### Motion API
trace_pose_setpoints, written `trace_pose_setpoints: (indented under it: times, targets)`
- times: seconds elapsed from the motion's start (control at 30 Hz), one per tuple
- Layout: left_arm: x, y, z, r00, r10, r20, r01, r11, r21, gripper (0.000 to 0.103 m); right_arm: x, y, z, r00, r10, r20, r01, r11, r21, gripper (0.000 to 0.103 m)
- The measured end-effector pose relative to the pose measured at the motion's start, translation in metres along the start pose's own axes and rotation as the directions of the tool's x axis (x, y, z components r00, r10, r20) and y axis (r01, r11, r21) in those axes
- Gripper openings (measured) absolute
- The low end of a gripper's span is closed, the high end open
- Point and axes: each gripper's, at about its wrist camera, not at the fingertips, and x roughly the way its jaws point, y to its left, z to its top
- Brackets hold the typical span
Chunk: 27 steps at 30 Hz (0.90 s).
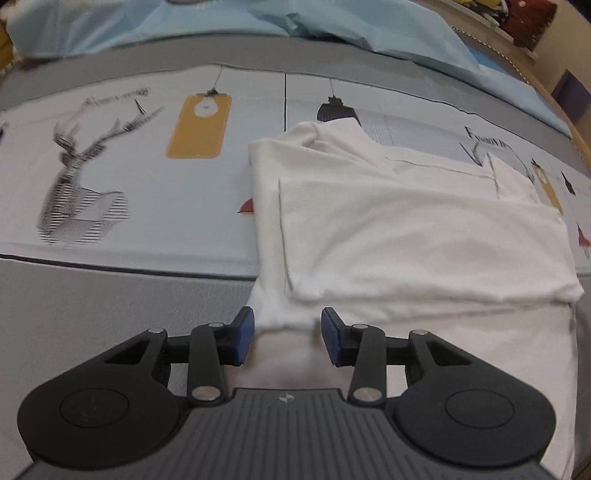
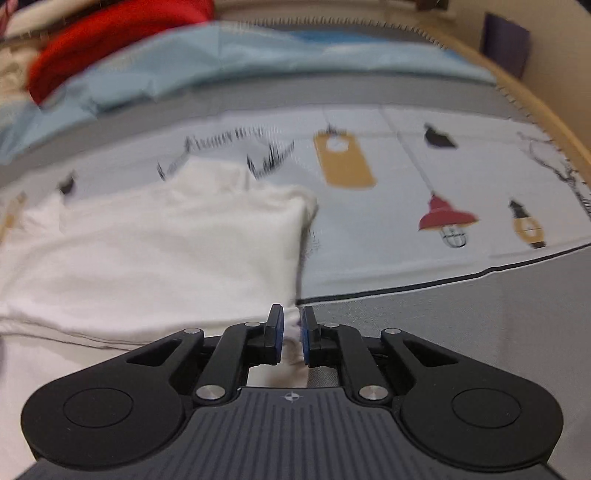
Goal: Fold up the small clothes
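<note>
A small white garment (image 1: 406, 236) lies partly folded on a printed bedspread, with one layer doubled over the top. My left gripper (image 1: 288, 332) is open, its blue pads on either side of the garment's near left corner, which lies between them. In the right wrist view the same white garment (image 2: 155, 251) fills the left half. My right gripper (image 2: 291, 332) is shut on the garment's near right corner, with white cloth pinched between its blue pads.
The bedspread (image 1: 147, 177) has deer, lamp and tag prints, with a grey border in front (image 2: 461, 325). A light blue sheet (image 1: 184, 22) is bunched at the far side. A red cloth (image 2: 110, 40) lies at the far left. A wooden bed edge (image 2: 546, 107) curves along the right.
</note>
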Motion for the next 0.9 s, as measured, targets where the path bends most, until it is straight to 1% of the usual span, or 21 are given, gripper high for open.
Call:
trace_pose_setpoints:
  times: [0.07,0.1,0.2,0.27,0.3,0.4,0.47,0.5,0.53,0.57,0.6,0.63,0.67,0.7,0.77,0.8,0.83,0.9]
  targets:
    - [-0.026,-0.003,-0.008,0.999,0.035,0.041,-0.036,0.999,0.034,0.045,-0.031,-0.002,-0.003,0.999,0.016,0.049,-0.018,0.999,0.029,0.01]
    - [-0.04,-0.003,-0.014,0.998,0.037,0.059,-0.04,0.998,0.043,0.045,-0.048,-0.004,-0.006,0.997,0.026,0.073,-0.029,0.999,0.043,0.01]
    - [-0.087,-0.002,-0.033,0.994,0.01,0.113,-0.016,0.999,0.049,0.045,-0.095,-0.007,-0.022,0.99,0.067,0.123,-0.076,0.995,0.072,0.01]
    - [-0.116,-0.004,-0.053,0.989,-0.007,0.15,-0.003,0.997,0.071,0.045,-0.123,-0.007,-0.039,0.986,0.082,0.144,-0.093,0.993,0.072,0.01]
    - [-0.13,-0.003,-0.066,0.986,-0.018,0.165,0.004,0.997,0.082,0.045,-0.135,-0.006,-0.052,0.984,0.094,0.148,-0.104,0.993,0.063,0.012]
    - [-0.156,-0.003,-0.107,0.982,-0.051,0.184,0.033,0.995,0.097,0.045,-0.16,-0.003,-0.096,0.983,0.108,0.149,-0.114,0.993,0.034,0.024]
    - [-0.159,-0.001,-0.135,0.979,-0.077,0.189,0.06,0.994,0.091,0.045,-0.162,-0.006,-0.126,0.989,0.097,0.112,-0.102,0.994,0.035,0.025]
    - [-0.158,0.001,-0.149,0.977,-0.084,0.196,0.069,0.994,0.079,0.044,-0.16,-0.008,-0.137,0.994,0.082,0.069,-0.086,0.995,0.05,0.025]
    - [-0.155,0.005,-0.165,0.975,-0.095,0.203,0.085,0.995,0.057,0.041,-0.16,-0.011,-0.146,0.996,0.072,0.052,-0.075,0.995,0.07,0.025]
    - [-0.149,0.01,-0.179,0.976,-0.108,0.19,0.104,0.994,0.032,0.037,-0.161,-0.015,-0.155,0.995,0.074,0.061,-0.079,0.993,0.083,0.025]
    - [-0.14,0.014,-0.187,0.984,-0.112,0.138,0.113,0.994,-0.002,0.027,-0.159,-0.018,-0.165,0.996,0.073,0.056,-0.077,0.994,0.083,0.025]
    - [-0.137,0.017,-0.192,0.985,-0.123,0.122,0.128,0.991,-0.035,0.025,-0.154,-0.02,-0.173,0.998,0.056,0.029,-0.058,0.995,0.086,0.025]
    - [-0.136,0.021,-0.197,0.983,-0.136,0.123,0.144,0.988,-0.056,0.025,-0.147,-0.024,-0.179,0.999,0.025,-0.023,-0.022,0.994,0.103,0.025]
    - [-0.134,0.023,-0.198,0.984,-0.142,0.111,0.149,0.987,-0.062,0.025,-0.142,-0.029,-0.182,0.998,0.015,-0.054,-0.008,0.991,0.13,0.026]
    - [-0.129,0.026,-0.201,0.987,-0.136,0.087,0.142,0.988,-0.065,0.025,-0.139,-0.033,-0.185,0.997,0.04,-0.061,-0.031,0.988,0.149,0.026]
    - [-0.125,0.027,-0.202,0.988,-0.136,0.067,0.141,0.987,-0.075,0.025,-0.136,-0.033,-0.186,0.997,0.032,-0.073,-0.021,0.99,0.14,0.026]
    - [-0.118,0.03,-0.204,0.989,-0.143,0.041,0.147,0.985,-0.089,0.025,-0.133,-0.032,-0.188,0.996,0.019,-0.086,-0.007,0.991,0.132,0.026]
    - [-0.106,0.032,-0.21,0.987,-0.157,-0.021,0.154,0.982,-0.109,0.027,-0.125,-0.031,-0.191,0.993,0.024,-0.117,-0.008,0.991,0.135,0.026]
